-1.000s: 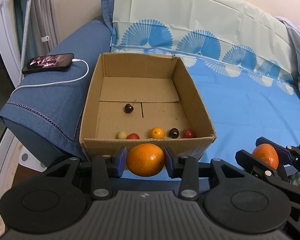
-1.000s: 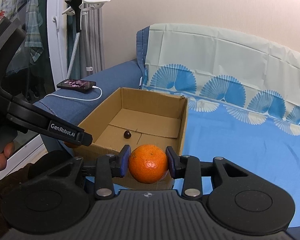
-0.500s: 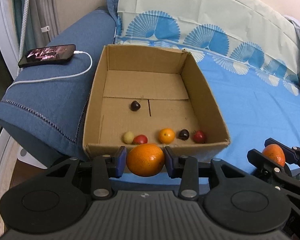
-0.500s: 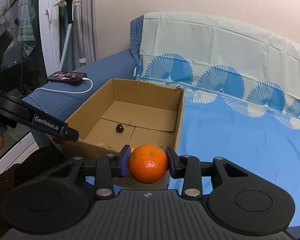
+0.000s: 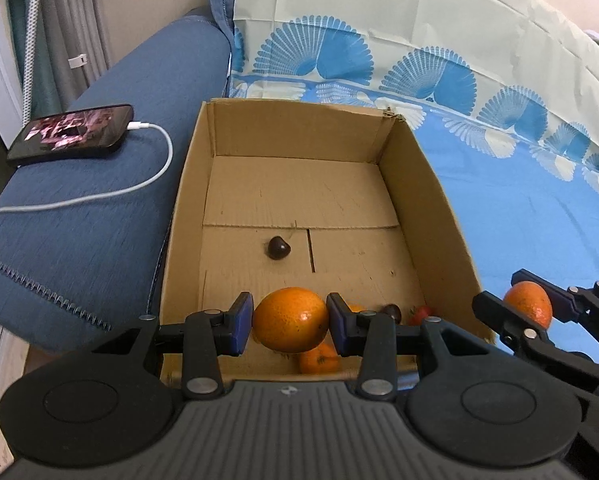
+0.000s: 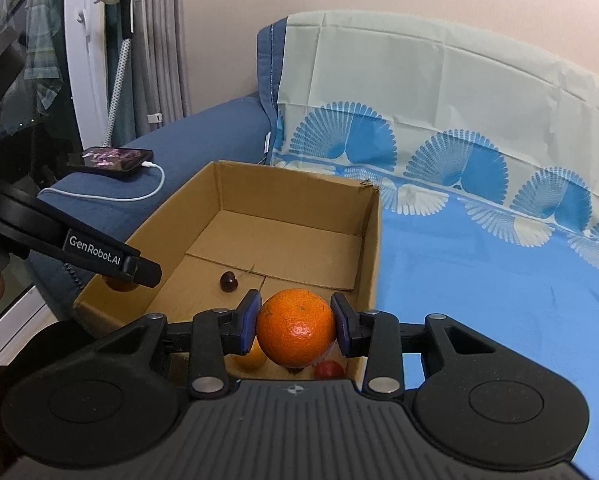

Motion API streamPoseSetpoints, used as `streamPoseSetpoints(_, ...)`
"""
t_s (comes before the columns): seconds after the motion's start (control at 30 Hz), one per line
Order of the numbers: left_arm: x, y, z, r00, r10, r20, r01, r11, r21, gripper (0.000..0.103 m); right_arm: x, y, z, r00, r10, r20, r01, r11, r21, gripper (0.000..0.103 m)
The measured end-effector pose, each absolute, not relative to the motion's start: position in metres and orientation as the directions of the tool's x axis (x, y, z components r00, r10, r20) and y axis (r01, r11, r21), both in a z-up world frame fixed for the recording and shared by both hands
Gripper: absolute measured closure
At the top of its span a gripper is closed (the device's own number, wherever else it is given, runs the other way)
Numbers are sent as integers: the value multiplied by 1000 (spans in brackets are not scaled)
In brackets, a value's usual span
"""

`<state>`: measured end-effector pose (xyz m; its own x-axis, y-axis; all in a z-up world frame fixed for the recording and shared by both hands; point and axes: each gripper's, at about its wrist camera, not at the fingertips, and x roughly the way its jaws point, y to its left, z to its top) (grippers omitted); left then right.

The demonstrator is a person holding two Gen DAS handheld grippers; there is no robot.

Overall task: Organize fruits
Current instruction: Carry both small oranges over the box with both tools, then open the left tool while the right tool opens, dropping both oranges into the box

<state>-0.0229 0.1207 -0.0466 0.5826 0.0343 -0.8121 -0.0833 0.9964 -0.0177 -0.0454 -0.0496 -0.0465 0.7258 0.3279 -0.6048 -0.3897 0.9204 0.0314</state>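
Cardboard box sits on a blue bedsheet, a phone charging at its left. Both tongs clamp dimpled round oranges over its near edge, above small fruit.

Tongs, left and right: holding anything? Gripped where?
Both hold fruit. The left tongs clamp an orange across its middle, blue pads on opposite sides. The right tongs clamp a second orange the same way.
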Motion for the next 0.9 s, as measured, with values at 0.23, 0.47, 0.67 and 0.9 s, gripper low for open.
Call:
streamPoseSetpoints(0.23, 14, 123, -71, 546, 36, -837, -75, 997, -6, 59, -5, -37, -68, 703, 318, -636, -387, 921, 33, 64)
streamPoseSetpoints(0.47, 45, 126, -99, 505, 50, -862, -72, 997, 15, 59, 29, -26, -96, 668, 305, -679, -392, 920, 27, 64)
streamPoseSetpoints(0.67, 66, 132, -119, 473, 72, -878, -74, 996, 42, 59, 48, -20, -118, 633, 299, -714, -397, 917, 32, 64)
streamPoseSetpoints(0.9, 80, 134, -140, 437, 82, -896, -70, 996, 57, 59, 62, -17, -133, 608, 290, -739, -396, 918, 34, 64)
